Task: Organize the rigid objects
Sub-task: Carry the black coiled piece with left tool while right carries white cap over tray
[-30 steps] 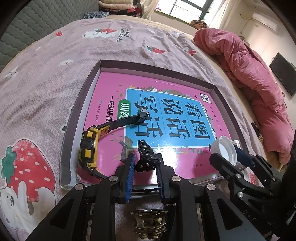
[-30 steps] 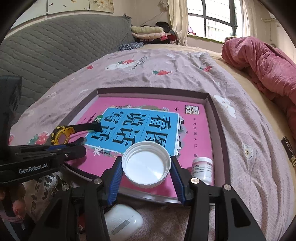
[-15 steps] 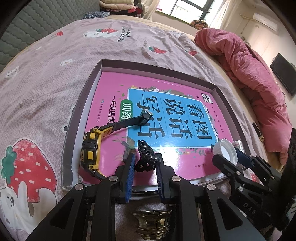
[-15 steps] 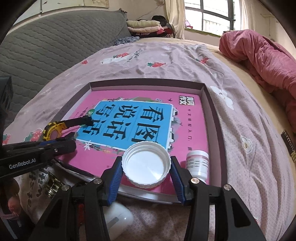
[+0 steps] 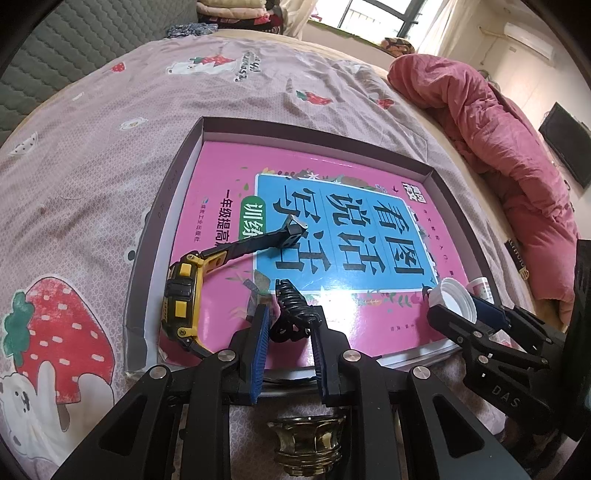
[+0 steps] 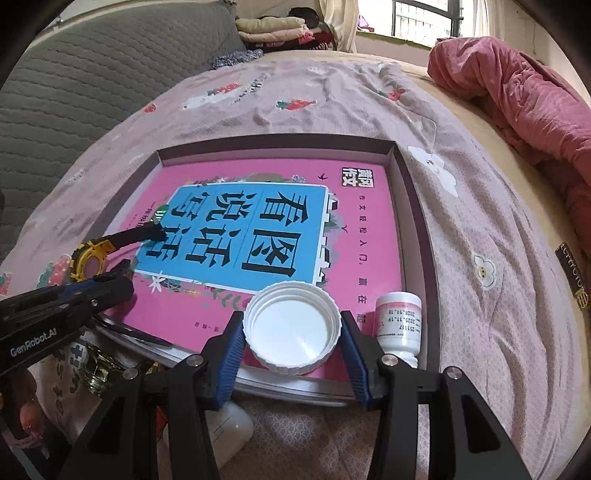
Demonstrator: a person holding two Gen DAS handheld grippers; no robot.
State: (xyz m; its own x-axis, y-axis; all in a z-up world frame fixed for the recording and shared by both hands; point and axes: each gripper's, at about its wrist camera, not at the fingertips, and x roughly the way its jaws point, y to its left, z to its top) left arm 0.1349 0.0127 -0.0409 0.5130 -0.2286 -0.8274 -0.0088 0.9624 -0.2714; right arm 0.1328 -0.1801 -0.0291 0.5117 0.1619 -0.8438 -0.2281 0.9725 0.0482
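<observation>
Overhanging near tray rim point(image 6: 413, 206): tool-held cap point(image 6: 291, 328).

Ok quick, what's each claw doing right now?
Left claw: shut on a black clip.
Right claw: shut on a white cap.

1. Under my fingers spreads a bed point(image 5: 110, 155) in a strawberry-print sheet.
2. Far ahead, a bright window point(image 6: 424, 18).
3. Right of my fingers lies a rumpled pink quilt point(image 6: 517, 92).
</observation>
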